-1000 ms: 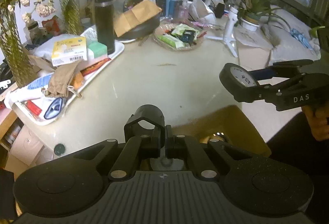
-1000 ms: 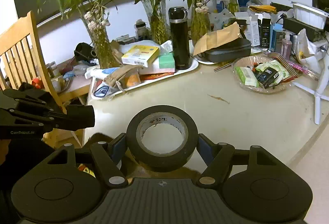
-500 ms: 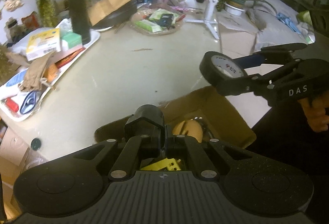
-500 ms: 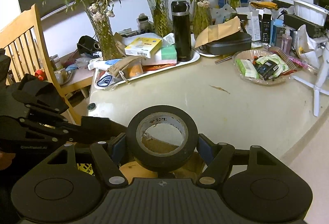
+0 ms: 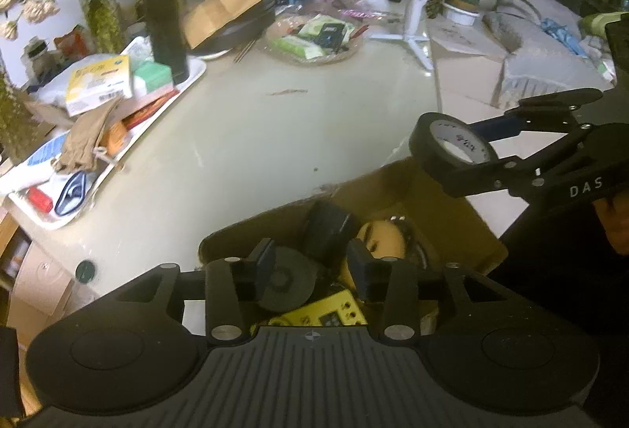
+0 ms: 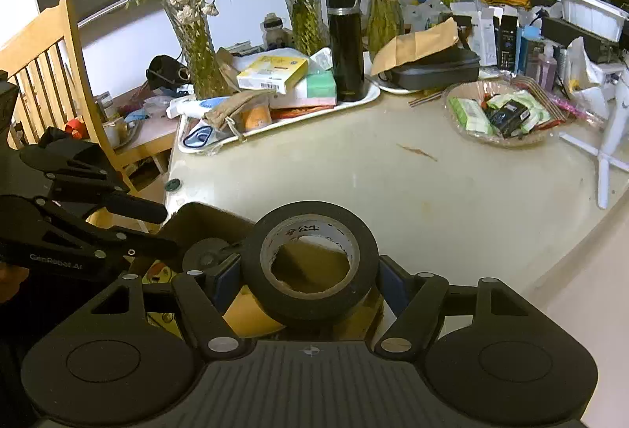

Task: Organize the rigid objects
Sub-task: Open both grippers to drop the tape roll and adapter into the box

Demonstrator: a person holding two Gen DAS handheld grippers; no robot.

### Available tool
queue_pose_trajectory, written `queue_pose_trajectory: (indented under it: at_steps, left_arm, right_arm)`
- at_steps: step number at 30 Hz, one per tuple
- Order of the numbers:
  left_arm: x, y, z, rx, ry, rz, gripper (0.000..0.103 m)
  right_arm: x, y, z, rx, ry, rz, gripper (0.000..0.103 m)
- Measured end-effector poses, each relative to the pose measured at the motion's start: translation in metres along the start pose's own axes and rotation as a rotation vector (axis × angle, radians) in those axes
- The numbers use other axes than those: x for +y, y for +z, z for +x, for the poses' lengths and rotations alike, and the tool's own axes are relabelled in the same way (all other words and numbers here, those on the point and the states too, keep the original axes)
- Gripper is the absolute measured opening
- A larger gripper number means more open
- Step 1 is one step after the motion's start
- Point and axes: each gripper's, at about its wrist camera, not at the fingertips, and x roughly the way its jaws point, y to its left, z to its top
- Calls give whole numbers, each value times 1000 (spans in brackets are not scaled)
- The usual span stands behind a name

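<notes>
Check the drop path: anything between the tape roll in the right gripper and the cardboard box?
Nothing visible blocks it. The right gripper holds the tape roll over the open cardboard box. The left gripper, jaws opening with nothing pressed between them, hangs over the box's other end, beside the path rather than under the roll.

Both views show strong fisheye distortion: straight edges bow toward the frame borders and the corners vignette to black. Illumination is moderate indoor light. The desk (image 6: 412,192) surface returns soft glare near centre. The wall (image 6: 129,34) at 10 o'clock in the right wrist view is bright. The left wrist view is dimmer, slightly soft and noisy. The box interior (image 5: 428,203) lies in shadow.
</notes>
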Motion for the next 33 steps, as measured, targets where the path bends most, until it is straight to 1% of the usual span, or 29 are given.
queue_pose_trajectory:
  at_steps: [6, 10, 11, 19, 30, 32, 33]
  left_arm:
    - [3, -6, -1, 30, 34, -16, 41]
    - [4, -10, -3, 31, 43, -26, 49]
    - [4, -11, -4, 28, 43, -30, 49]
    - [8, -13, -8, 20, 39, -53, 50]
    - [15, -16, -15, 9, 43, -75, 50]
    - [16, -16, -17, 6, 43, -76, 50]
    - [16, -16, -18, 6, 44, -76, 50]
  right_arm:
    - [4, -5, 0, 14, 11, -7, 75]
    - [5, -8, 0, 22, 13, -12, 75]
    - [5, -8, 0, 24, 14, -12, 75]
    - [10, -8, -2, 31, 27, -22, 75]
    - [25, 5, 1, 17, 65, -54, 75]
    - [30, 5, 7, 35, 55, -81, 75]
    - [32, 5, 13, 66, 37, -101, 77]
